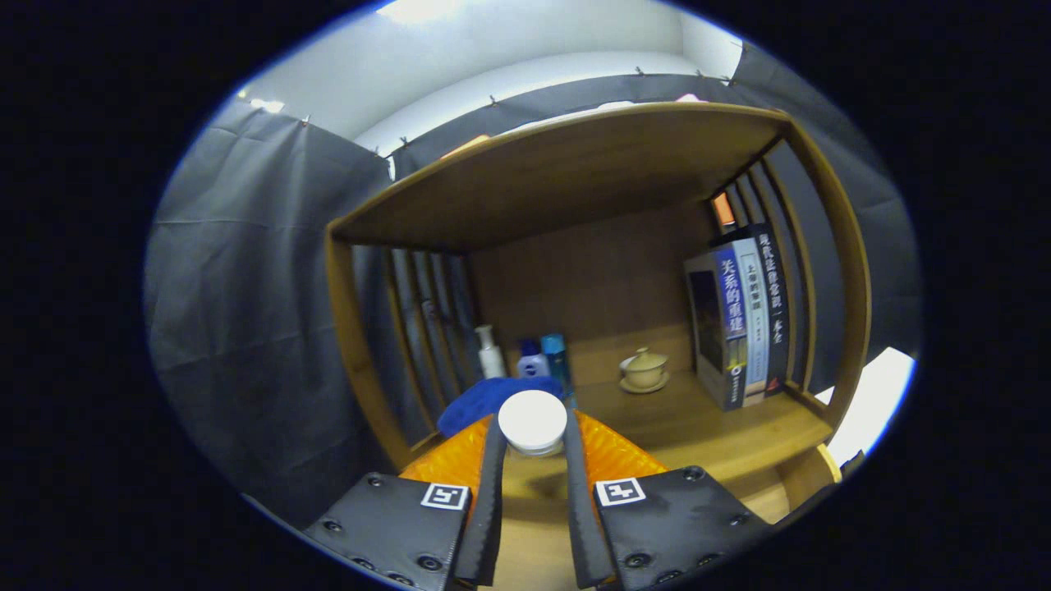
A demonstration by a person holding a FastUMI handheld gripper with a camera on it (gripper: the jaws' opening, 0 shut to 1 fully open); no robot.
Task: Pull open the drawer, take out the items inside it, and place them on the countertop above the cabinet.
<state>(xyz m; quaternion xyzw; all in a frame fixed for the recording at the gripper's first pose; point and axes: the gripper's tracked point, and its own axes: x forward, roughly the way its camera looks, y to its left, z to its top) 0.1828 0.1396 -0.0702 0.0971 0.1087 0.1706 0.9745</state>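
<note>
Your gripper [532, 460] has its two fingers closed on a small round jar [533, 423], one black ribbed pad pressing each side of it, with the orange textured finger [612, 455] backing visible behind the pad. The jar is short and cylindrical, with a smooth, flat white lid facing you. It is held over the wooden countertop [698, 427], inside a shelf nook with a warm brown, lightly grained surface.

Just beyond the fingers on the left lies a soft blue cloth [484, 398], touching the jar's far side as far as the view tells. Behind it, against the back panel, stand a slim white pump bottle [490, 353], a small white bottle with a dark blue label [532, 361] and a taller teal bottle [556, 355]; their printing is too small to read. To the right of those sits a pale lidded teacup on a saucer [644, 369], well apart from the jar.

Upright books [743, 316] lean against the slatted right wall; their spines carry Chinese titles.

Bare wood lies between the jar, the teacup and the books, up to the counter's front edge.
</note>
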